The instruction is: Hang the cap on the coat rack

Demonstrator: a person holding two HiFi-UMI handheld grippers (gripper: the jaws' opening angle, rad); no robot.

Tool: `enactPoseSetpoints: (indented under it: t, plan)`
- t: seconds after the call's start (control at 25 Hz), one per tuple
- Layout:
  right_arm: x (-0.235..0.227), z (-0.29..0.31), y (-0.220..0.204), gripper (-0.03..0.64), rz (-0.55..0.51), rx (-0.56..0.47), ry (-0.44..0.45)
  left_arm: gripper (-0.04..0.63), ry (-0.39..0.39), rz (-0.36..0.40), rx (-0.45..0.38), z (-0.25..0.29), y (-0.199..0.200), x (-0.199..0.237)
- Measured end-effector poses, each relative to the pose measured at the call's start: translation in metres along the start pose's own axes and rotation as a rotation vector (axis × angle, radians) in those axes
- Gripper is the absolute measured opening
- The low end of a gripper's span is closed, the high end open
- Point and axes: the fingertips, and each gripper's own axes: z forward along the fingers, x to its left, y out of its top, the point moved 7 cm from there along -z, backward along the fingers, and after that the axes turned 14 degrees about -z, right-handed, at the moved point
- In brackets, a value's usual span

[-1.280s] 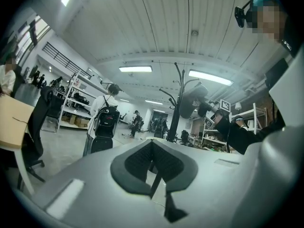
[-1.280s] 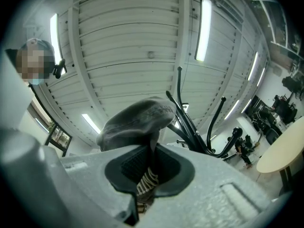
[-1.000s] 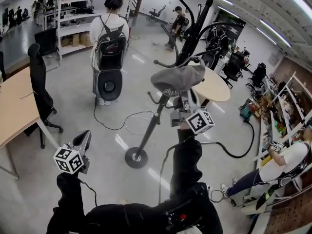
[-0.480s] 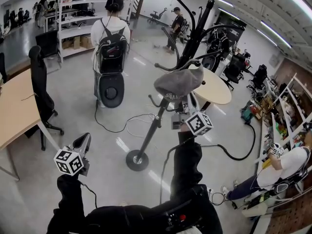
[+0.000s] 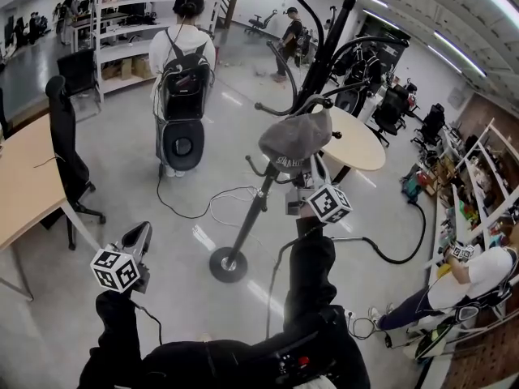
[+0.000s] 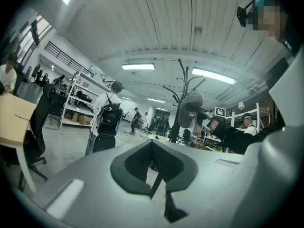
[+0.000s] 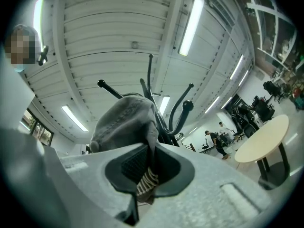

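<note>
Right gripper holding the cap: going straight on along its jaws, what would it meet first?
Probably the coat rack: its hooked arms stand right behind the cap clamped in the right gripper; depth is unclear.

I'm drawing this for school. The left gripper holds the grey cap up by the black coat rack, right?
Not quite. The right gripper holds it: the right gripper view shows its jaws shut on the grey cap, up by the black coat rack. The left gripper holds nothing.
</note>
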Motion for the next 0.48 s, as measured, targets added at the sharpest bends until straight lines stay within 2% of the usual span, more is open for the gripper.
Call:
enactPoseSetpoints:
  t: [0.48]
  plan:
    - [-0.023,-0.002,-0.027,0.02,0.005,0.057,-0.043,0.0,0.007,-0.011,0.022,0.006,-0.008,0.002]
